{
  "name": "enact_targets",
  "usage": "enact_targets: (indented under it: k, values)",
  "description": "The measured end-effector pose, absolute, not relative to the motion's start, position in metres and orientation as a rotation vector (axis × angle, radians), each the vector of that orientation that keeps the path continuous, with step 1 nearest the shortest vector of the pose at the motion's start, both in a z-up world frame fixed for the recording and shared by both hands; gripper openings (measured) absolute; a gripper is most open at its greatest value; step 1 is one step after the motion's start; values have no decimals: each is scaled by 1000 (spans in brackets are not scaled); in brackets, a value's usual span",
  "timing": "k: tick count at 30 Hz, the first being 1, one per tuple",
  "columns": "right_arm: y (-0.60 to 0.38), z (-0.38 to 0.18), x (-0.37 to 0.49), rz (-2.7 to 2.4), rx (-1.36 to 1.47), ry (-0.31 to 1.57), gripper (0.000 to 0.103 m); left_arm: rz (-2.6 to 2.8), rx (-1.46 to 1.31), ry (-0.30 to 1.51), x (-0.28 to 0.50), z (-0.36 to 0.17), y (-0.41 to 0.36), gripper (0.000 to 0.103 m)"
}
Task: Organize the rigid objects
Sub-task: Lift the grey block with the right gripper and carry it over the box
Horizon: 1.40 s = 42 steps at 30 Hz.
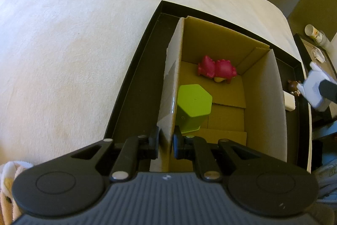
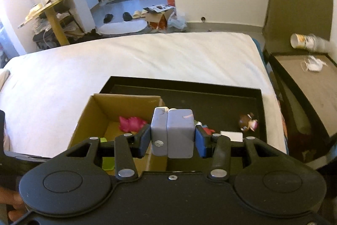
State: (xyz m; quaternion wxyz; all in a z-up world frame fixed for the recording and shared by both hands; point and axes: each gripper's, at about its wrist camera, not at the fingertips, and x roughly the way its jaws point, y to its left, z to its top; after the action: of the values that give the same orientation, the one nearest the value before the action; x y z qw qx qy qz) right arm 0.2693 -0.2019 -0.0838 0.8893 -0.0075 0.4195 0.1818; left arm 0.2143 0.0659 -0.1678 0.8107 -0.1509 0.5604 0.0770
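A cardboard box (image 1: 263, 85) stands in a black tray (image 1: 134, 69) on a white bed. Inside lie a pink dinosaur toy (image 1: 217, 70) and a green hexagonal cup (image 1: 193, 104) tipped over. My left gripper (image 1: 165, 140) is shut on the box's left flap (image 1: 171, 85). My right gripper (image 2: 172, 138) is shut on a grey blocky toy (image 2: 172, 132) and holds it above the box's right wall; it shows in the left wrist view (image 1: 313, 85). The box (image 2: 92, 117) and pink toy (image 2: 131, 123) show in the right wrist view.
On the tray floor (image 2: 210, 104) right of the box lie a brown-haired figurine (image 2: 248, 121), a white block (image 2: 231, 136) and a red toy (image 2: 207, 130). A side table (image 2: 305, 81) with a tipped cup (image 2: 305, 41) stands right of the bed (image 2: 126, 56).
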Motion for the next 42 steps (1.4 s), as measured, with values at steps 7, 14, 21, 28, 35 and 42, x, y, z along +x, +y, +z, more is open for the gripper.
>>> enact_targets:
  k: [7,14,21,28,35,42]
  values:
    - [-184,-76,269,415,-34,844,44,159,-327,1195,213,-169,66,12]
    - [-171,-77,270,450,-49,858,44,157,-335,1192,212,-170,68,12]
    - [-157,-83,267,486,-75,875,44,157,-345,1191,211,-170,70,12]
    - [-142,-91,266,505,-102,902,44,151,-343,1191,211,-170,71,12]
    - [-132,-104,265,513,-124,942,44,146,-334,1187,211,-170,70,12]
    - [-119,-117,263,519,-159,986,44,144,-341,1186,210,-170,71,12]
